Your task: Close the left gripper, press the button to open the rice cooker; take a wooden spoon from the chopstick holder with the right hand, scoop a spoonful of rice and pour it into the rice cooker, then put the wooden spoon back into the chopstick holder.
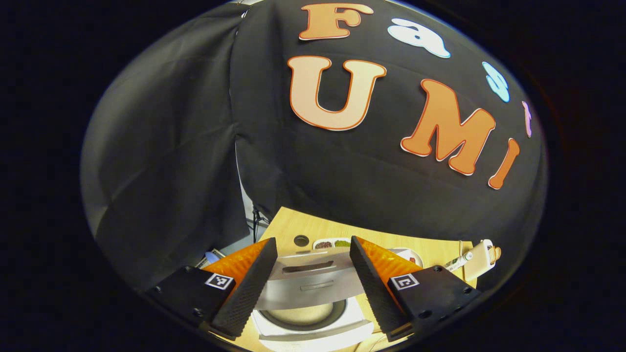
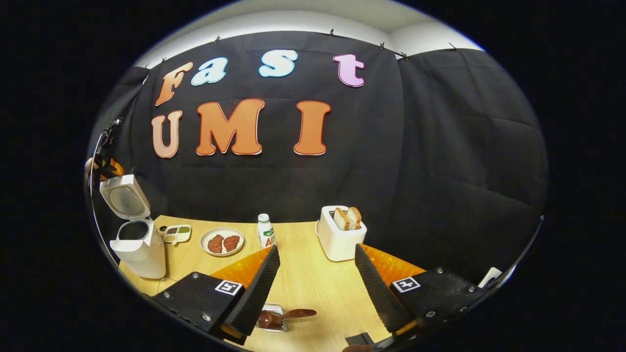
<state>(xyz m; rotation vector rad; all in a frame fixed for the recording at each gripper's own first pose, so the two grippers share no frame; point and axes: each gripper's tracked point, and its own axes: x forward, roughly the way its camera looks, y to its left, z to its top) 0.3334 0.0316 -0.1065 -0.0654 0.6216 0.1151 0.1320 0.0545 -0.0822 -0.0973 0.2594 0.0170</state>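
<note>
The white rice cooker (image 2: 139, 247) stands at the table's left end with its lid (image 2: 124, 198) swung up and open. In the left gripper view I look down on that lid (image 1: 308, 278) and the inner pot (image 1: 303, 315). My left gripper (image 1: 313, 240) hovers open above them, holding nothing. My right gripper (image 2: 317, 248) is open over the near table edge. Just below its left finger a dark wooden spoon (image 2: 292, 313) sticks out of a clear holder (image 2: 271, 319). The left gripper (image 2: 105, 166) also appears above the cooker lid.
On the wooden table (image 2: 303, 278) sit a sectioned dish (image 2: 177, 233) of grains, a plate (image 2: 221, 242) with two meat pieces, a small bottle (image 2: 265, 232) and a white toaster (image 2: 341, 233) holding bread. Black cloth walls close in the back and sides.
</note>
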